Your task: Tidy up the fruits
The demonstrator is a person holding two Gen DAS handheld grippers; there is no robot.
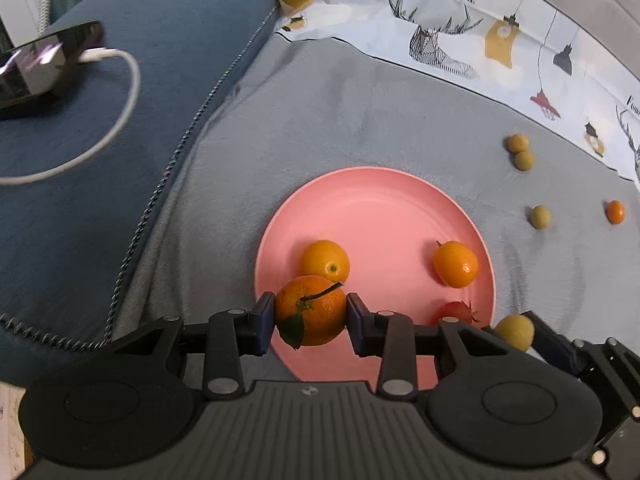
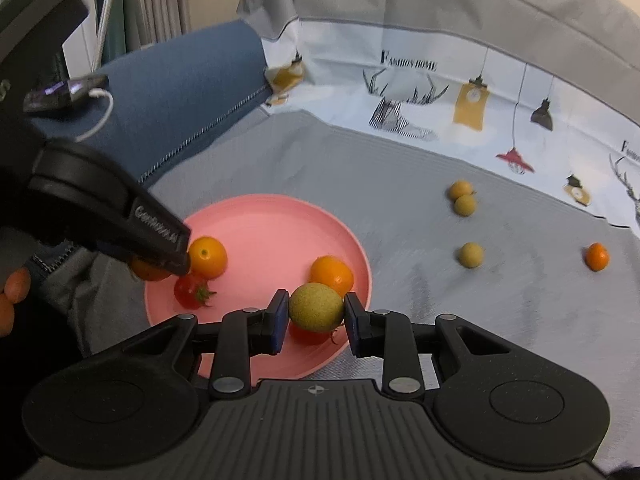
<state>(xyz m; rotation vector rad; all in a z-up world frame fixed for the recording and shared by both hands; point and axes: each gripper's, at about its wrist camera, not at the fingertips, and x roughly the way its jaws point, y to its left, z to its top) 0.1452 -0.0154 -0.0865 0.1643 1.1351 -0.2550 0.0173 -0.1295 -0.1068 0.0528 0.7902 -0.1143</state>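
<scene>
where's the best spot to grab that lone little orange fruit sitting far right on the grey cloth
Take the small orange fruit across its narrower middle, coming straight down from above. It sits alone on the flat grey cloth, clear of the yellow-green fruit, so a tool has room on both sides. It looks slightly oval, so a pinch on the ends might slip.

plate (image 1: 372, 200): on cloth (image 1: 360, 100) | kumquats (image 1: 325, 261): two in plate, left and right | tomato (image 2: 191, 291): near rim | longans (image 1: 519, 151): far right, off plate
</scene>
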